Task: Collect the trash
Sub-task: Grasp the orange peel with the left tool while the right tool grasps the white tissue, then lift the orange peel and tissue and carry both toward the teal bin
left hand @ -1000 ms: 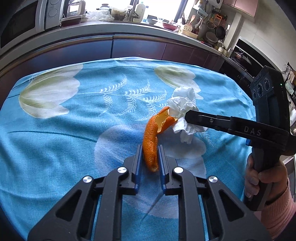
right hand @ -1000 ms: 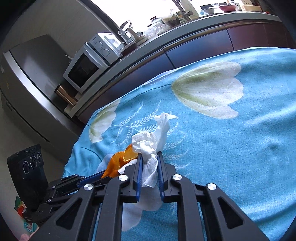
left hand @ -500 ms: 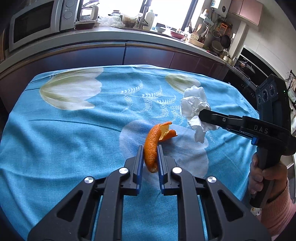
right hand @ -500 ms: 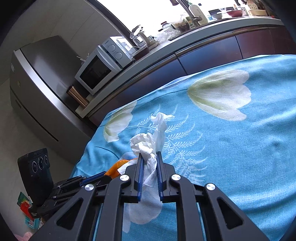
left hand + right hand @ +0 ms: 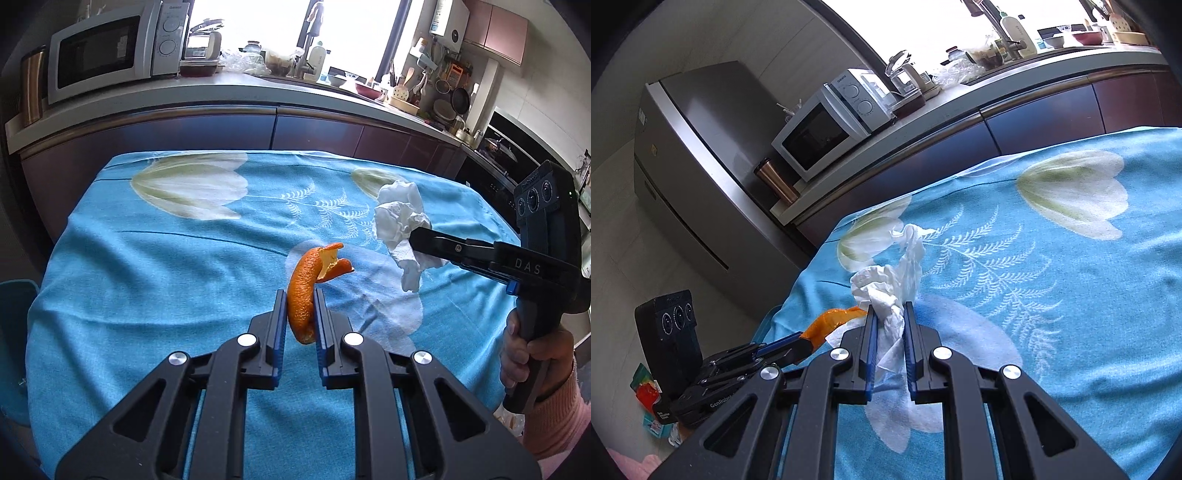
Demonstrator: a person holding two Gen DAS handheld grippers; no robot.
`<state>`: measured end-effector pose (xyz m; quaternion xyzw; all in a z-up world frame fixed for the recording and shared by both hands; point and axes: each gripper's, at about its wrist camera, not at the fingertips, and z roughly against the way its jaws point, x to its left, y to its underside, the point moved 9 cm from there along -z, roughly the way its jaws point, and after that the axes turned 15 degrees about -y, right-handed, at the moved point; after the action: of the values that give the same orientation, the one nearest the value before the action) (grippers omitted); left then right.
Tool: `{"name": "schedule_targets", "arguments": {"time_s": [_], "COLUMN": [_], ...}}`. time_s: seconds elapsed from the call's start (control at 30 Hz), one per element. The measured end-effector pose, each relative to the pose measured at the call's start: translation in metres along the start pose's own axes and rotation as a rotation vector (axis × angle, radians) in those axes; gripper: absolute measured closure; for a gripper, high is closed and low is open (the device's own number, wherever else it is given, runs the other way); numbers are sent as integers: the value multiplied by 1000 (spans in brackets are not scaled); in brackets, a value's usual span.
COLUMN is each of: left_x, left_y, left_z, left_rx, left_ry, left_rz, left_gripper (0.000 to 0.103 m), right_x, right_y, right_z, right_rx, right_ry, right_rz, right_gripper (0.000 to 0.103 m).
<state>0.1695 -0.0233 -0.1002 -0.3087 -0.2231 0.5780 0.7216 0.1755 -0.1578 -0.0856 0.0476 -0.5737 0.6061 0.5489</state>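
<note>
My left gripper (image 5: 300, 308) is shut on a curled orange peel (image 5: 308, 282) and holds it above the blue flowered tablecloth (image 5: 155, 273). My right gripper (image 5: 889, 325) is shut on a crumpled white tissue (image 5: 897, 280), also lifted off the cloth. In the left wrist view the tissue (image 5: 400, 229) hangs from the right gripper (image 5: 415, 236) to the right of the peel. In the right wrist view the peel (image 5: 834, 321) and the left gripper (image 5: 803, 341) show at the lower left.
A dark kitchen counter (image 5: 221, 96) with a microwave (image 5: 107, 51) runs behind the table. A steel fridge (image 5: 701, 177) stands to the left. A blue bin edge (image 5: 13, 306) sits at the table's left side. Packets lie on the floor (image 5: 648, 387).
Both grippers have risen and pulled back from the table with their loads; the peel and the tissue, touching a second ago, are now apart.
</note>
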Motion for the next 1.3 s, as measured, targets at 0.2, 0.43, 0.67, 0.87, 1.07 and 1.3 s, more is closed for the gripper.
{"name": "schedule_targets", "arguments": {"time_s": [0.2,0.43,0.67,0.87,1.07,1.3], "left_x": [18,33,44,58,69,81], "left_y": [3,9,12,13,17,21], "left_z": [13,25,36,42,53,60], "left_rx": [-17,-24,-34,-38,-45,-47], "left_ry": [-23,-38,-52,-63,-76,-91], "left_rz": [17,36,58,76,91,114], "left_gripper": [89,89,89,89,89,89], "right_x": [12,24,34,43,50,59], "right_y": [6,11,15,18,23,25], "right_z": [-9,-17,-26,-34,-40,-45], "right_rx": [15,33,52,64,80,91], "right_ry": [-23,-49,-71,-89,-108,-122], "right_rz": [9,27,40,47,56,66], "right_gripper": [91,91,91,91,91,91]}}
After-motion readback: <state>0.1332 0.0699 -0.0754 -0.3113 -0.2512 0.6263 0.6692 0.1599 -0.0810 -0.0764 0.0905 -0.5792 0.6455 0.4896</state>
